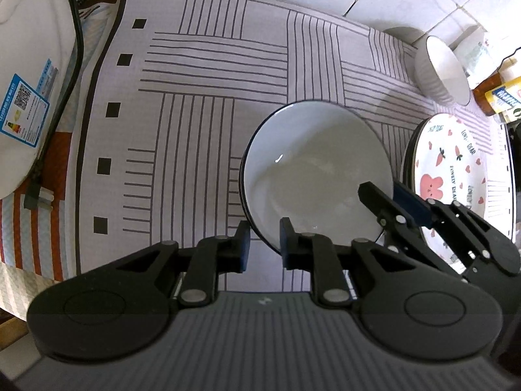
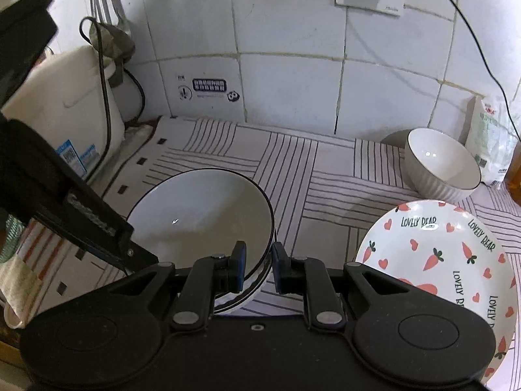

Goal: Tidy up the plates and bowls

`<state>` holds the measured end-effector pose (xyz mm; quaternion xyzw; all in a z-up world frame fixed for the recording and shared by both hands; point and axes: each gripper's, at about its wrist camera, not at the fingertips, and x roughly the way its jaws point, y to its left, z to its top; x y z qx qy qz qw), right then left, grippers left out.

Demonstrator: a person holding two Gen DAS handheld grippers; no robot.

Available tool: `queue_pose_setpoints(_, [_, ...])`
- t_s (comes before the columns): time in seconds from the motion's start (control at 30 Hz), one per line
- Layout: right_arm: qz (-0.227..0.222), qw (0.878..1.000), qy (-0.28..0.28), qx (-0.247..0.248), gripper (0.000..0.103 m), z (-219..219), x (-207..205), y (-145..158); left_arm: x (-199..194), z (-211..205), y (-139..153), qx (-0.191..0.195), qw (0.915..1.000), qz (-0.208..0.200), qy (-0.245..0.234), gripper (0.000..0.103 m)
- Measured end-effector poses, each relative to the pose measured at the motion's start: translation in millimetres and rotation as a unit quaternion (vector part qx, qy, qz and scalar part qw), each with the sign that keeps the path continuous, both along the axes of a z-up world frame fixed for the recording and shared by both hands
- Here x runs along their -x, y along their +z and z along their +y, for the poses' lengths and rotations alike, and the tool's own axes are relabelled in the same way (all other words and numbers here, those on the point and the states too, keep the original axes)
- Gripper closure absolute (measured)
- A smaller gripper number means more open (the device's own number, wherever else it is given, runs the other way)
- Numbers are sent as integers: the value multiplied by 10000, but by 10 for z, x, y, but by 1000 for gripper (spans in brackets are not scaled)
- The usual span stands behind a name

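A white bowl with a dark rim (image 1: 317,176) (image 2: 202,215) sits on the striped cloth. My right gripper (image 2: 257,267) straddles its near rim, one finger inside and one outside, with a gap still showing; it also shows in the left wrist view (image 1: 395,205). My left gripper (image 1: 264,247) is open and empty, just left of the bowl's near edge. A "Lovely Bear" patterned plate (image 1: 456,179) (image 2: 433,260) lies to the right on a stack. A ribbed white bowl (image 1: 439,68) (image 2: 443,166) stands at the back right.
A white rice cooker (image 1: 22,75) (image 2: 62,114) with a black cord stands at the left. A tiled wall (image 2: 293,75) with a socket is behind. A white bag (image 2: 488,143) and a brown bottle (image 1: 488,91) stand at the far right.
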<state>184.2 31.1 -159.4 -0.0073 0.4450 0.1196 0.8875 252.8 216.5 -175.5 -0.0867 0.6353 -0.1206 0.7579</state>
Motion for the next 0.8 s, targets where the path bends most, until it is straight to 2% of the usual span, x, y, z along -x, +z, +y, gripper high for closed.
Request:
queue_pose_setpoints(0.17, [118, 9987, -299, -384, 80, -85, -32, 11, -14, -11, 28, -39, 10000, -5, 29, 85])
queue_pose_setpoints(0.23, [77, 9982, -308, -518, 80, -137, -16, 70, 0, -2, 76, -26, 10000, -39, 13, 81])
queue_pose_setpoints(0.33, [-191, 9977, -244, -605, 76, -245, 20, 269, 47, 0, 194, -59, 9999, -135, -10, 74])
queue_pose_setpoints(0.4, [-400, 9962, -271, -721, 60, -352, 39, 414, 80, -22, 292, -100, 9996, -237, -67, 71])
queue_pose_setpoints(0.43, [-517, 9951, -348, -772, 58, -419, 51, 490, 93, -36, 343, -111, 9995, -294, -84, 70])
queue_pose_setpoints(0.53, [-797, 9907, -593, -925, 55, -656, 125, 640, 123, -100, 501, -149, 9987, -480, -87, 68])
queue_pose_setpoints(0.67, [-1107, 9869, -807, -855, 50, -992, 225, 781, 166, -270, 712, -123, 9959, -875, -201, 64])
queue_pose_setpoints(0.8, [-1293, 9836, -966, -809, 48, -1377, 250, 838, 121, -479, 854, 173, 9922, -1228, -93, 64])
